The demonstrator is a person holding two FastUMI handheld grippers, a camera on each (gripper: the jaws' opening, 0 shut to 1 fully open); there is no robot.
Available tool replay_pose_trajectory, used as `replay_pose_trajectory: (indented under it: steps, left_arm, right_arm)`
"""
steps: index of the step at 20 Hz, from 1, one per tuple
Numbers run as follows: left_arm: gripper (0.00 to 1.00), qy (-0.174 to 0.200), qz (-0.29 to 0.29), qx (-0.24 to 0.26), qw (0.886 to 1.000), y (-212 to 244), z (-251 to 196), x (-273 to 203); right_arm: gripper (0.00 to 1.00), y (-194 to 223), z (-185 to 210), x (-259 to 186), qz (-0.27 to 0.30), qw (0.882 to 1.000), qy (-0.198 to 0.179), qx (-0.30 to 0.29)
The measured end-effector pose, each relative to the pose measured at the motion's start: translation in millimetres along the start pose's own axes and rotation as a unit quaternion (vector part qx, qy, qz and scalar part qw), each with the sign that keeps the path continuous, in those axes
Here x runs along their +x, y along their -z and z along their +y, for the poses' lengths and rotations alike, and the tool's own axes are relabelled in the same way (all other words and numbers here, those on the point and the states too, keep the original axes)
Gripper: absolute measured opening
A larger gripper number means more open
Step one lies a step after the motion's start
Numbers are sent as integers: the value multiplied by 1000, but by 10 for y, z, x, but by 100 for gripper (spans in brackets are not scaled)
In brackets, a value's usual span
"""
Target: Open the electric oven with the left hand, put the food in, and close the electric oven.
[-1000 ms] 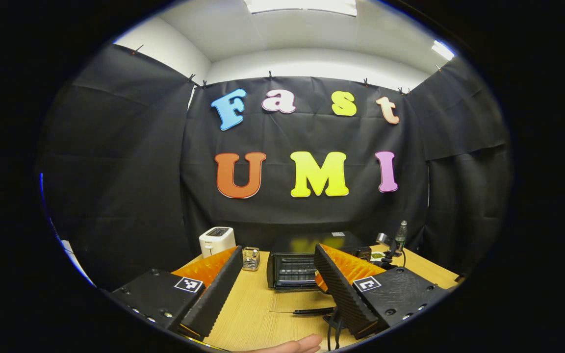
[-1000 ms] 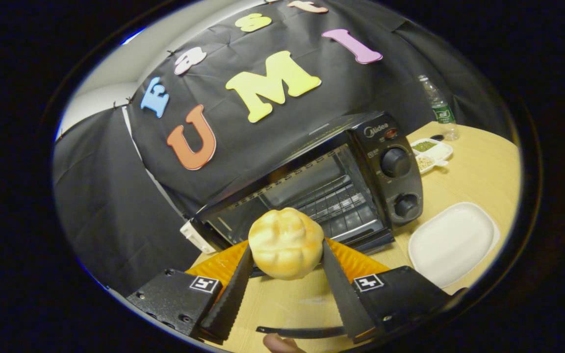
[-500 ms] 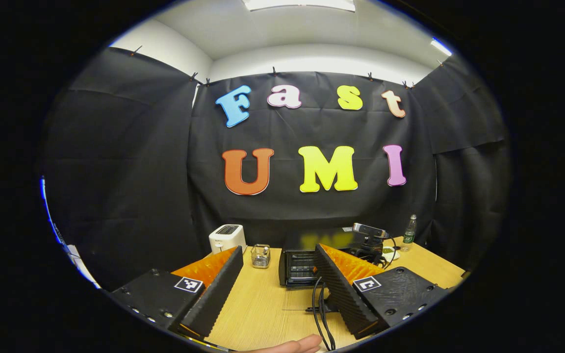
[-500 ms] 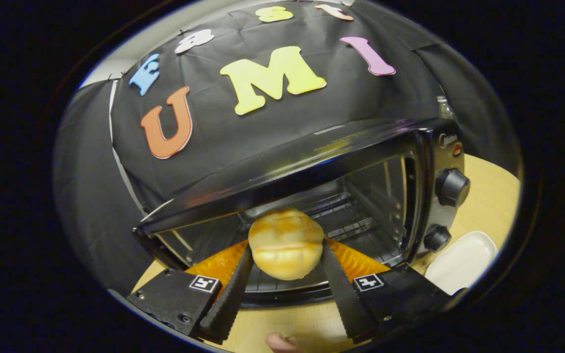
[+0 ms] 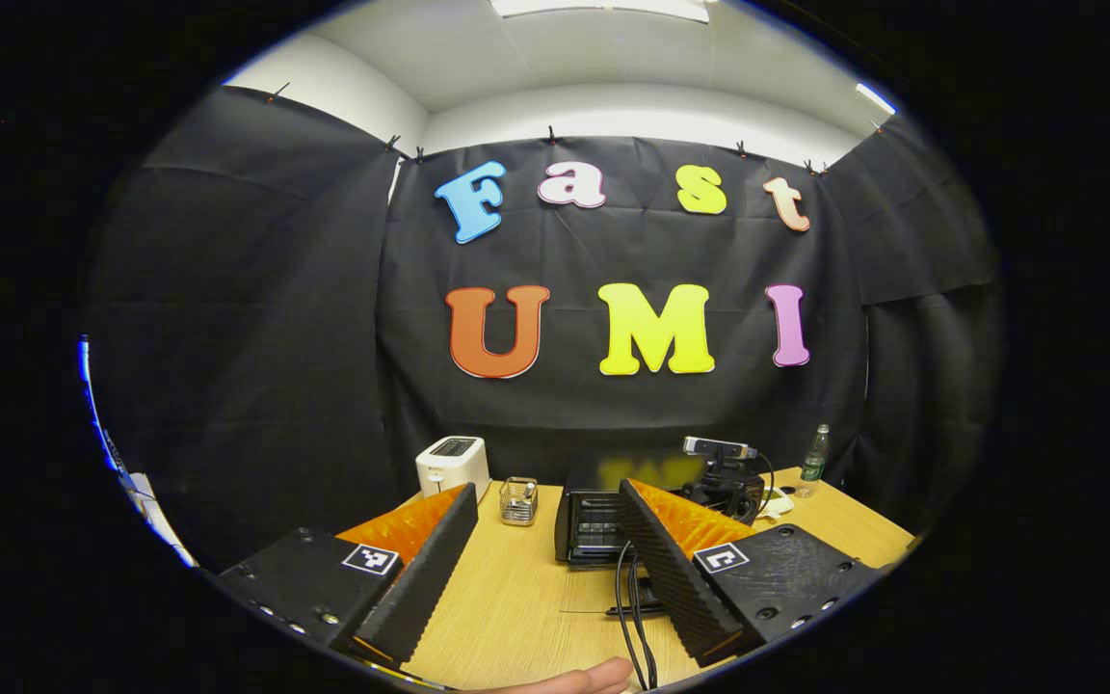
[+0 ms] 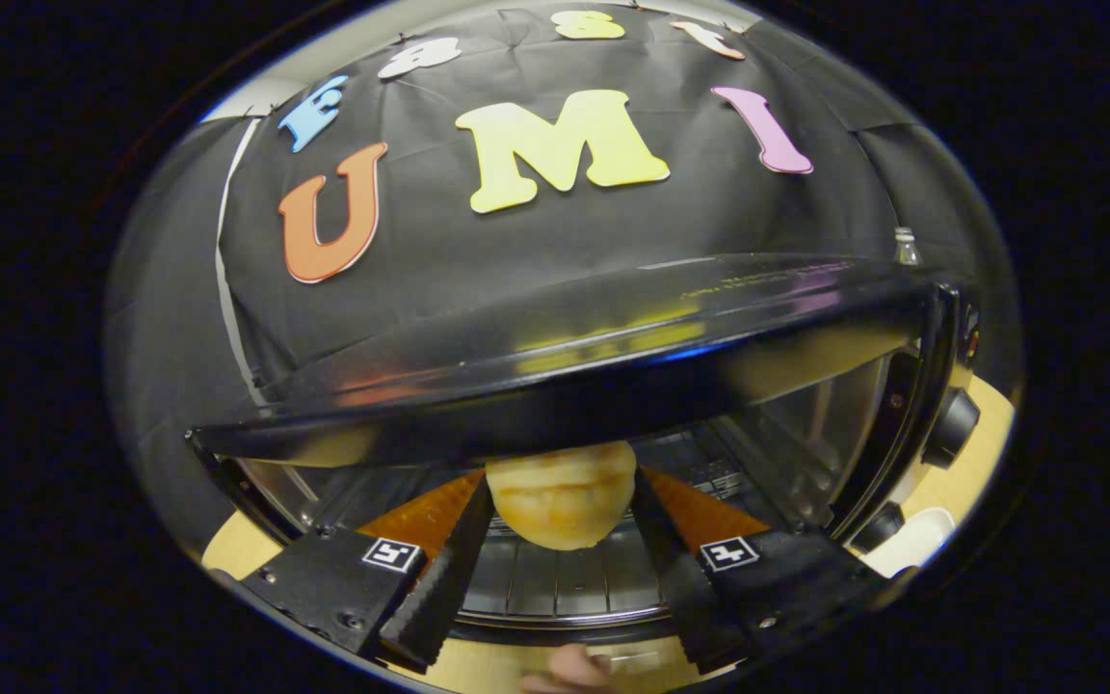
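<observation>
A black electric oven [image 5: 586, 519] stands at the back of the wooden table [image 5: 507, 607], its glass door [image 5: 598, 590] folded down flat. My left gripper [image 5: 545, 489] is open and holds nothing, well back from the oven. My right gripper [image 6: 560, 482] is shut on a golden bun [image 6: 562, 496] and reaches in through the oven mouth, under the oven's top edge [image 6: 565, 357]. The bun hangs above the wire rack [image 6: 555, 578]. The back part of the right gripper [image 5: 724, 482] shows at the oven's right in the left gripper view.
A white toaster [image 5: 452, 466] and a small wire basket [image 5: 518, 501] stand left of the oven. A bottle [image 5: 813, 461] is at the far right. The oven knobs [image 6: 950, 429] and a white plate [image 6: 911, 540] lie right of the opening. A cable [image 5: 627, 607] crosses the table.
My right gripper has carried the bun forward from in front of the open oven into its mouth. My left gripper has drawn back a little and stays open.
</observation>
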State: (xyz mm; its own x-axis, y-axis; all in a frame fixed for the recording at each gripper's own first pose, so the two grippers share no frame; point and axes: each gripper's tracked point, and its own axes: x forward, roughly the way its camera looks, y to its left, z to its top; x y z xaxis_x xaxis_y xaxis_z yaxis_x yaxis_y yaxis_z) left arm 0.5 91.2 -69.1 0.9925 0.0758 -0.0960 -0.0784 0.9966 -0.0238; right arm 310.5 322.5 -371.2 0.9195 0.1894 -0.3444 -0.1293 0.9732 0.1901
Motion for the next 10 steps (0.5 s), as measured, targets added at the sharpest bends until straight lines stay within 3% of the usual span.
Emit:
replay_pose_trajectory:
  steps: [3, 5, 8, 10]
  left_arm:
    - [95, 4, 2, 3, 1000, 25, -11, -17]
    - [95, 4, 4, 6, 1000, 30, 0, -29]
    - [95, 5, 5, 14, 1000, 53, 5, -64]
    - [95, 5, 7, 17, 1000, 84, 21, -59]
  right_arm:
    - [92, -49, -29, -30, -18, 1000, 10, -9]
    - [97, -17, -5, -41, -10, 1000, 4, -10]
    - [98, -15, -36, -171, -1, 1000, 4, -2]
    - [95, -56, 19, -336, 0, 1000, -20, 16]
